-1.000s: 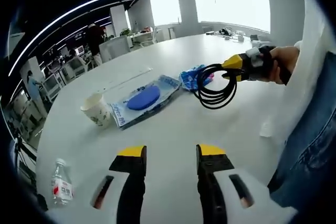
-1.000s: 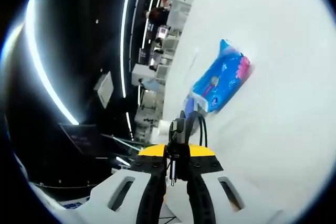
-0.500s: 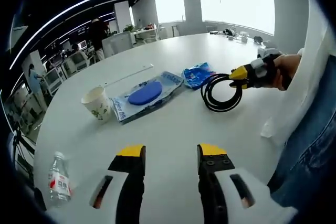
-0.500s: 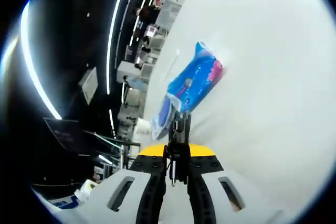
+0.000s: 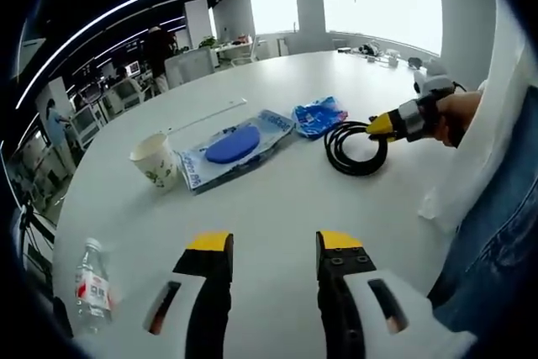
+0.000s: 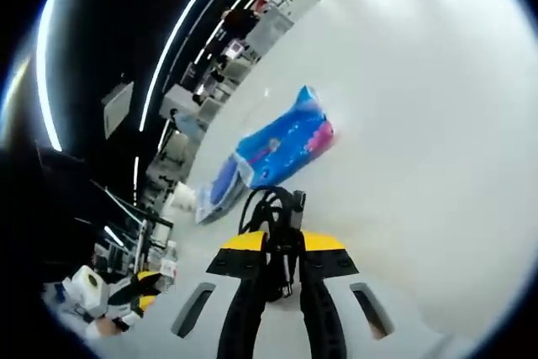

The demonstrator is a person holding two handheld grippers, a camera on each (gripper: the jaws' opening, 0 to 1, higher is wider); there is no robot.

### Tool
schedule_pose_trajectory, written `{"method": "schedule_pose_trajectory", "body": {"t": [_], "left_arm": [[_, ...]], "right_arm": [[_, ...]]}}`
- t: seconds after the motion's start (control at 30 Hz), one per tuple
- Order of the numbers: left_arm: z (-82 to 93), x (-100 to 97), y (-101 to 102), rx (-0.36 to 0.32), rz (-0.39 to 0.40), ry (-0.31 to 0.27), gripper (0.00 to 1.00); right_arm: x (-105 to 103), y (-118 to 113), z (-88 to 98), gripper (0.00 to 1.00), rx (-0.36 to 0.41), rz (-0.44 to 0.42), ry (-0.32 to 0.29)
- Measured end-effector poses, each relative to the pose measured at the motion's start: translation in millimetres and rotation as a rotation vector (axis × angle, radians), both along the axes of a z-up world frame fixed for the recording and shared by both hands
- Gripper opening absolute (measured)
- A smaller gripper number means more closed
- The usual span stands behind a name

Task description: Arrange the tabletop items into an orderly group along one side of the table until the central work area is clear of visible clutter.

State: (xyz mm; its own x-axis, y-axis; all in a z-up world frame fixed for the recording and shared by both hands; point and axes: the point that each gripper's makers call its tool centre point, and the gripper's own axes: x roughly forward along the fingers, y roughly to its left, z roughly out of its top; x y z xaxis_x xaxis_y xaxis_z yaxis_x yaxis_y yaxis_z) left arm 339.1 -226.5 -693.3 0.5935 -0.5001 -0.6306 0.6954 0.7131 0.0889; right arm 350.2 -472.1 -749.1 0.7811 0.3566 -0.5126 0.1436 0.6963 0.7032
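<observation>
Left gripper view: left tool open over bare tabletop. Right tool clamped on black cable, coil resting on tabletop beside blue packet. Further left: blue pad, cup, bottle.

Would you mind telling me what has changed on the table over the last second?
The right hand-held gripper, still clamping the black cable coil, lowered it from mid-air onto the table. The left hand-held gripper stayed open; cup, bottle and packets unchanged.
</observation>
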Motion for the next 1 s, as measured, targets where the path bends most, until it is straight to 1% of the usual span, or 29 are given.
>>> {"method": "schedule_pose_trajectory", "body": {"t": [0.2,0.3,0.33,0.77,0.83,0.87,0.9,0.93,1.0], "left_arm": [[-0.7,0.0,1,-0.007,0.006,0.006,0.38],[-2.6,-1.4,1,-0.001,0.002,0.011,0.38],[-3.6,-2.2,1,0.001,0.0,0.015,0.38],[-5.3,-0.6,2,-0.009,0.011,0.024,0.38],[-5.1,-0.6,2,-0.011,0.012,0.024,0.38],[-5.1,-0.7,2,-0.012,0.013,0.024,0.38],[-5.3,-0.7,2,-0.013,0.014,0.024,0.38],[-5.7,-0.7,3,-0.013,0.015,0.025,0.38],[-7.4,-1.2,4,-0.01,0.021,0.03,0.38]], "right_arm": [[-2,-5,-6.1,0.11,-0.034,-0.001,0.012],[-3,-12,-11.4,0.11,-0.08,0.005,0.019],[-2,-13,-11.1,0.11,-0.101,0.009,0.008],[-4,-10,-7.7,0.12,-0.123,0.015,0.01],[-5,-11,-8.1,0.12,-0.139,0.023,0.011],[-6,-11,-7.7,0.13,-0.161,0.032,0.011],[-7,-12,-6.6,0.13,-0.187,0.04,0.005],[-7,-13,-5.9,0.13,-0.197,0.041,0.001],[-6,-14,-0.7,0.14,-0.219,0.052,-0.031]]}}
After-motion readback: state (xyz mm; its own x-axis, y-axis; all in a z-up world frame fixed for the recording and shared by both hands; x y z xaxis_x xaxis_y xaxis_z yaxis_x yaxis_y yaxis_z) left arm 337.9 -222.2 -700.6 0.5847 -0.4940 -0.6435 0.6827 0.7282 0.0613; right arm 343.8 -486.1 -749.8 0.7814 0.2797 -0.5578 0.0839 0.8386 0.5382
